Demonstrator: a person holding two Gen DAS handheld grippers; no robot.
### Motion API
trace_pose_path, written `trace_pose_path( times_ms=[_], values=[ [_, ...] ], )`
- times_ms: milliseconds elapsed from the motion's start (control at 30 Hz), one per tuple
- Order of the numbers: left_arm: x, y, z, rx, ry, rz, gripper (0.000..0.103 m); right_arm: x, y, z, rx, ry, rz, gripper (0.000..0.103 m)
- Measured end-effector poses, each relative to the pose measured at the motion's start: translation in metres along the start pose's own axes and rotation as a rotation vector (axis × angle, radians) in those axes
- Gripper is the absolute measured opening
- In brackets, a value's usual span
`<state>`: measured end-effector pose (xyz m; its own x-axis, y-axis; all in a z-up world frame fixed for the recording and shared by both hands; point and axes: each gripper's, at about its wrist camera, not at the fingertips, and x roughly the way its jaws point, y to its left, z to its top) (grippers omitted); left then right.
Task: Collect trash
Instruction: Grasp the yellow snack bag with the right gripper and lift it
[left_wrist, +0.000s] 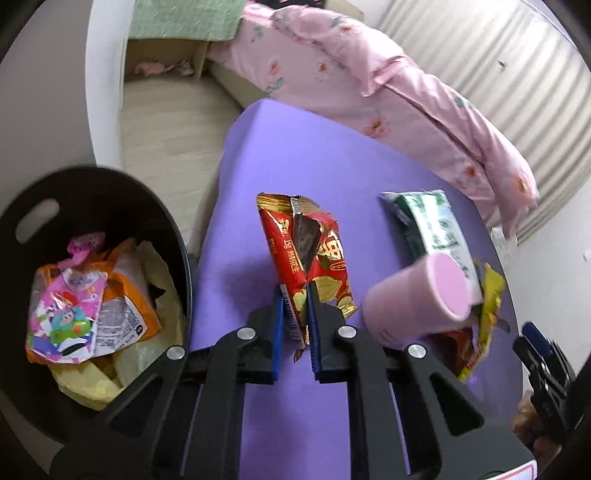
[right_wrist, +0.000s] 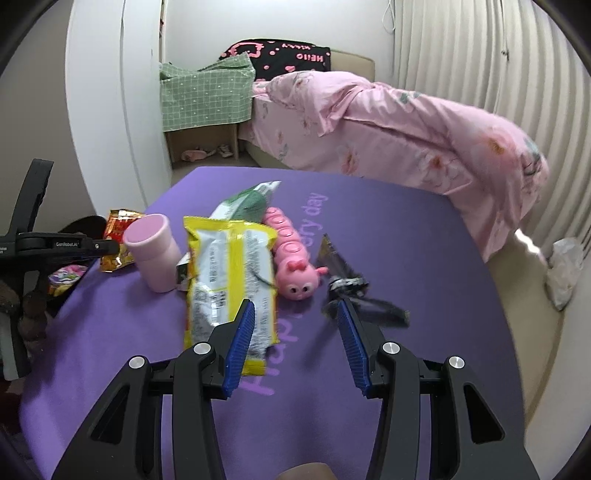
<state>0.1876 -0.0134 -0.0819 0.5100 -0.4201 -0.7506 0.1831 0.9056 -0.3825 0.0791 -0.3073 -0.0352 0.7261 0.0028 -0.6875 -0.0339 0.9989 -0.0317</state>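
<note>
My left gripper (left_wrist: 295, 295) is shut on the lower end of a red and gold crisp packet (left_wrist: 295, 236), which stands up from the purple mat (left_wrist: 295, 155). A black bin (left_wrist: 177, 236) at the left holds several wrappers. In the right wrist view my right gripper (right_wrist: 295, 306) stands open above the mat. A yellow packet (right_wrist: 229, 273) lies by its left finger and a dark crumpled wrapper (right_wrist: 343, 266) lies just past its right finger. Nothing is pressed between its pads. The red packet (right_wrist: 118, 236) and the left gripper (right_wrist: 107, 245) show at the far left.
A pink cup (right_wrist: 155, 251), a green and white packet (right_wrist: 247, 201) and a pink caterpillar toy (right_wrist: 291, 254) also sit on the mat. A bed with a pink quilt (right_wrist: 406, 129) stands behind. A white bag (right_wrist: 565, 266) lies on the floor at the right.
</note>
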Motion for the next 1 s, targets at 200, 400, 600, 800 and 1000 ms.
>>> trace_pose_path(
  times_ms=[200,400,600,800,1000],
  values=[
    [-0.035,-0.013,-0.018,0.096,0.003,-0.058,0.011,0.008,0.021,0.004,-0.014,0.010,0.101,0.044],
    [-0.059,-0.015,-0.034,0.144,0.012,-0.088,0.011,0.037,0.028,0.015,0.019,0.050,0.141,0.044],
    [-0.070,-0.010,-0.047,0.169,0.022,-0.086,0.011,0.055,0.029,0.007,0.042,0.101,0.150,0.046],
    [-0.073,-0.005,-0.057,0.170,0.024,-0.088,0.011,0.049,0.030,0.001,0.031,0.115,0.158,0.034],
    [-0.084,0.001,-0.058,0.167,0.002,-0.084,0.011,0.024,0.028,0.010,0.034,0.061,0.162,0.031]
  ],
)
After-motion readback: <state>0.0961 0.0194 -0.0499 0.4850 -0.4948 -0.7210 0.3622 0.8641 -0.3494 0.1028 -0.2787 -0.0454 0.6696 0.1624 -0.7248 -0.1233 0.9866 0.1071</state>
